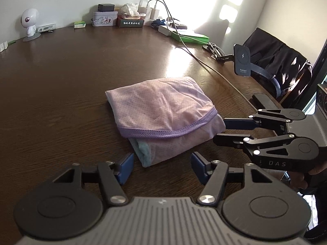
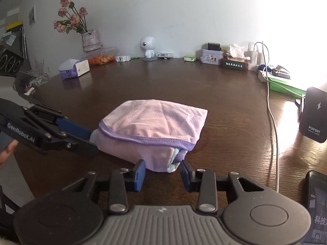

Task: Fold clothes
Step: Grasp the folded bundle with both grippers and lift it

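Here we see a folded pink garment (image 1: 163,114) with a purple hem lying on the dark wooden table (image 1: 61,85), and we place everything relative to it. Our left gripper (image 1: 162,166) sits just beside its near corner, jaws spread apart and holding nothing. Our right gripper (image 2: 162,172) waits at another corner of the garment, its 2 blue pads (image 2: 140,174) apart, the cloth's corner just ahead of them; nothing is clamped. A white cable (image 2: 272,122) runs along the table to the garment's right, and a small white robot figure (image 2: 148,48) stands well beyond it by the wall.
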`<state>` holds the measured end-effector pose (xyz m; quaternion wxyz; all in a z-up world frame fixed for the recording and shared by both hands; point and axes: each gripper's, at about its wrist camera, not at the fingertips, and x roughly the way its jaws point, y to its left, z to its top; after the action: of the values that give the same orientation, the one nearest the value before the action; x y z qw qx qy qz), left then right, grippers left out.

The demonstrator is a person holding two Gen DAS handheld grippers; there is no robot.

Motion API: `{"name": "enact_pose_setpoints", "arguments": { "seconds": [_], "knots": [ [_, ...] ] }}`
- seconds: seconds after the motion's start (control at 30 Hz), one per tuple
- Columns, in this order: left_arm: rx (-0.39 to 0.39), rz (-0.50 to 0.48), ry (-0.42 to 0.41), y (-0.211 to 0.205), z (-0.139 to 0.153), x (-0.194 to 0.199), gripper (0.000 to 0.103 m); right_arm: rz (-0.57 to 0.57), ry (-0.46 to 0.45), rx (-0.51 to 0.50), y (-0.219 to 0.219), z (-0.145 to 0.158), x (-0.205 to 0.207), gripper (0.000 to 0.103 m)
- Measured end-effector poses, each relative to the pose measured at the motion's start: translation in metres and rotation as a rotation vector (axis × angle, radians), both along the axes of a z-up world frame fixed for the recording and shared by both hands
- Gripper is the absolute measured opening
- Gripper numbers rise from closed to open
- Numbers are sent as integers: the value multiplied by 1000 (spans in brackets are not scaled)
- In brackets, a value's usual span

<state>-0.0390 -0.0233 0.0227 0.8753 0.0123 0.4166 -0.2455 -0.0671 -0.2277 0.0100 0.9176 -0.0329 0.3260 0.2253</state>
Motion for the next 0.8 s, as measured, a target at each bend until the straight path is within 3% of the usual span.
{"name": "enact_pose_setpoints", "arguments": {
  "seconds": [0.2, 0.27, 0.43, 0.67, 0.8],
  "knots": [
    [28, 31, -22, -3, -4, 3, 64, -12, 9, -6, 3, -3, 5, 35],
    [34, 39, -29, -3, -4, 7, 56, -13, 14, -5, 5, -2, 8, 31],
    [56, 33, -30, -4, -3, 31, 20, -10, 37, -32, 16, 1, 31, 16],
    [75, 76, -21, 1, -2, 112, 16, -38, 128, -16, 30, 8, 112, 11],
    [18, 133, -21, 12, -5, 158, 15, -105, 177, 15, 33, 8, 164, 11]
  ]
}}
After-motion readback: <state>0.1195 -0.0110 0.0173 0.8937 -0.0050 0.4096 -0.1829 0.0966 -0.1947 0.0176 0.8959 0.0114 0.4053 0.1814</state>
